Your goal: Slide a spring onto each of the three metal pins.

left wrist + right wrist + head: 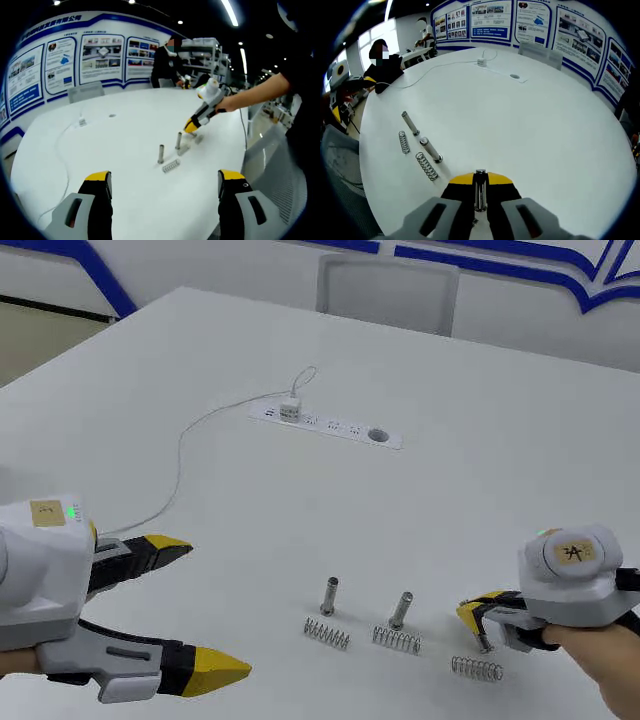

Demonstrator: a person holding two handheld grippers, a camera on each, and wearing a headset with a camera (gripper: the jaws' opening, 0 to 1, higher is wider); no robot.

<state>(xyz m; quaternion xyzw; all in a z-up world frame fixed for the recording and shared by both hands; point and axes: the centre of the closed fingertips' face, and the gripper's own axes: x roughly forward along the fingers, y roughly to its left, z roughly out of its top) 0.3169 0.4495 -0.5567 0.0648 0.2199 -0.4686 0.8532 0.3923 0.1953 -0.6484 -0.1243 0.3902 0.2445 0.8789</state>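
Three short silvery metal pins and three coiled wire springs on white tabletop (300, 510), in row. Left pin (329, 595) and middle pin (401, 609) stand upright on flared bases, shafts bare. Third pin (483, 641) clamped between right tongs (480, 179), low over tabletop. One spring on its side just before each pin: left spring (327, 634), middle spring (397, 641), right spring (477, 669).
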